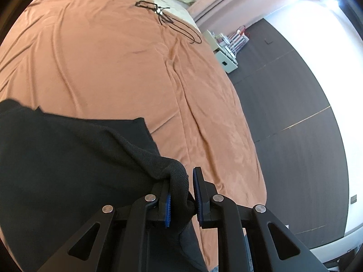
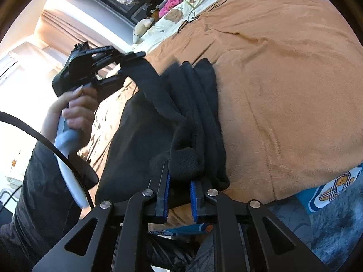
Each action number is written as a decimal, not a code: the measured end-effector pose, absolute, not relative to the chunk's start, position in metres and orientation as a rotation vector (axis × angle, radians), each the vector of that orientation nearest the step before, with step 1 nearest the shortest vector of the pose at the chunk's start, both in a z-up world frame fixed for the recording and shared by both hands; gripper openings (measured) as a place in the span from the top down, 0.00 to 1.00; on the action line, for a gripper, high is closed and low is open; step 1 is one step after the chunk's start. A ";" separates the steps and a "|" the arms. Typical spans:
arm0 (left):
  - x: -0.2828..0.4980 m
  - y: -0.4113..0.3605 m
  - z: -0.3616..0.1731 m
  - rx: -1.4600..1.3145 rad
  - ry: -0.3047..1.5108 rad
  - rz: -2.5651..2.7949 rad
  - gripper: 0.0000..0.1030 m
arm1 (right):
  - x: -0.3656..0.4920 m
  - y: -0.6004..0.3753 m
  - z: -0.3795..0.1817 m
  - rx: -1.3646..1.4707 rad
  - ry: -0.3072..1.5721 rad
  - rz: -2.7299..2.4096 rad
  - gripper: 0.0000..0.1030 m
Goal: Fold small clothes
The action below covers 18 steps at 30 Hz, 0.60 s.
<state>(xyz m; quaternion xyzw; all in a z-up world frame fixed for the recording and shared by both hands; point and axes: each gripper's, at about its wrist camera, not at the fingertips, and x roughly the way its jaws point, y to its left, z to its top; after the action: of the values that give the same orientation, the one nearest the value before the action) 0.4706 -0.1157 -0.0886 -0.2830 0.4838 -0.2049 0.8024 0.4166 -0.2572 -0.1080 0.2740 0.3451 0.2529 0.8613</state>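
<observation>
Both the left tongs and the right tongs are nearly closed, each pinching a thick ribbed edge of the black knit garment, which lies bunched in long folds on the orange-brown bedspread.

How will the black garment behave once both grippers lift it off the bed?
Likely floppy: the black garment sags between the left gripper and right gripper. Its thick ribbed hem probably grips well.
</observation>
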 end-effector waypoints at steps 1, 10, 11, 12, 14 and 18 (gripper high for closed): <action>0.475 -0.119 -0.090 -0.603 1.052 -0.437 0.81 | 0.418 -0.257 -0.109 0.577 0.726 0.530 0.89; 0.478 -0.112 -0.085 -0.648 1.015 -0.478 0.25 | 0.419 -0.264 -0.117 0.618 0.720 0.515 0.89; 0.475 -0.110 -0.082 -0.638 1.010 -0.471 0.25 | 0.417 -0.264 -0.119 0.621 0.722 0.513 0.90; 0.473 -0.109 -0.081 -0.630 1.013 -0.466 0.25 | 0.416 -0.263 -0.120 0.623 0.724 0.507 0.90; 0.467 -0.103 -0.080 -0.605 1.024 -0.457 0.25 | 0.414 -0.264 -0.120 0.625 0.724 0.503 0.90; 0.446 -0.083 -0.078 -0.554 1.024 -0.421 0.25 | 0.409 -0.264 -0.117 0.618 0.726 0.497 0.90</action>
<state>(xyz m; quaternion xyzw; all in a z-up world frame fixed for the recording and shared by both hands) 0.4463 -0.0826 -0.0779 -0.2595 0.4800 -0.1975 0.8144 0.4094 -0.2640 -0.1171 0.2942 0.3456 0.2366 0.8591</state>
